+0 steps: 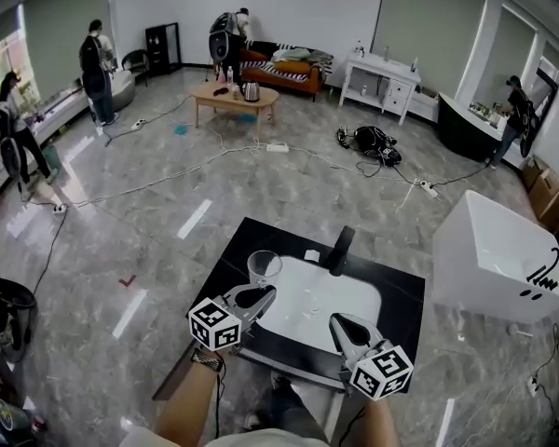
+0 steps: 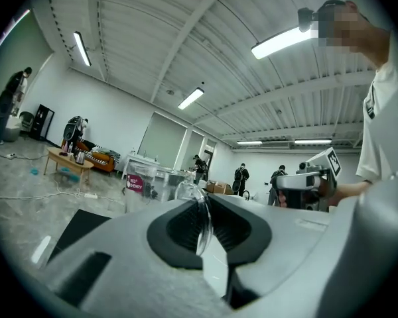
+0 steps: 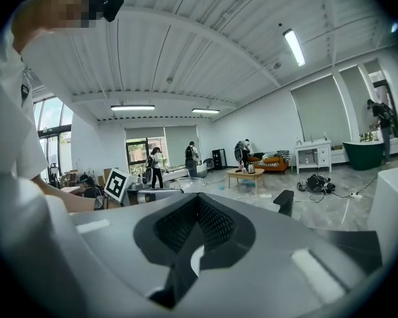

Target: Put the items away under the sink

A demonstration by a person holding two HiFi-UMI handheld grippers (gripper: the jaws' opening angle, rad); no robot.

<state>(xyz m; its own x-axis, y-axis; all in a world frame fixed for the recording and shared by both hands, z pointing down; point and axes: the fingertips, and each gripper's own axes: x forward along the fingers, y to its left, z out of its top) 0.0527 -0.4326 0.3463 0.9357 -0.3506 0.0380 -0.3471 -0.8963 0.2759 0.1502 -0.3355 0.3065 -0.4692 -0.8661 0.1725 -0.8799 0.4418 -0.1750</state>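
At the upper left of the head view a person (image 1: pixel 97 61) is standing on the grey floor (image 1: pixel 168 203), with a wooden coffee table (image 1: pixel 233 96) sitting just to the right, well apart from the work area. Lower down, left of centre, the left gripper (image 1: pixel 259 293) is pointing toward the upper right of the frame and pinching the near wall of a clear glass (image 1: pixel 264 266). The left gripper view is showing its 2 jaws standing narrow, with the rim of the glass caught between the dark pads (image 2: pixel 179 227). The glass is sitting upright, its mouth facing up, at the upper-left corner of the white sink (image 1: pixel 340 296); whether its base is touching anything cannot be told. The sink is lying in a black countertop (image 1: pixel 402 291) at the lower centre, and a black faucet (image 1: pixel 340 250) is rising from its far edge, just right of the glass. Right of the basin's near edge, the right gripper (image 1: pixel 341 324) is hovering over the sink's lower-right corner, and the right gripper view is showing its jaws together with nothing between them. At the right edge of the frame a white tub (image 1: pixel 494 250) is standing on the floor, well apart from the countertop.
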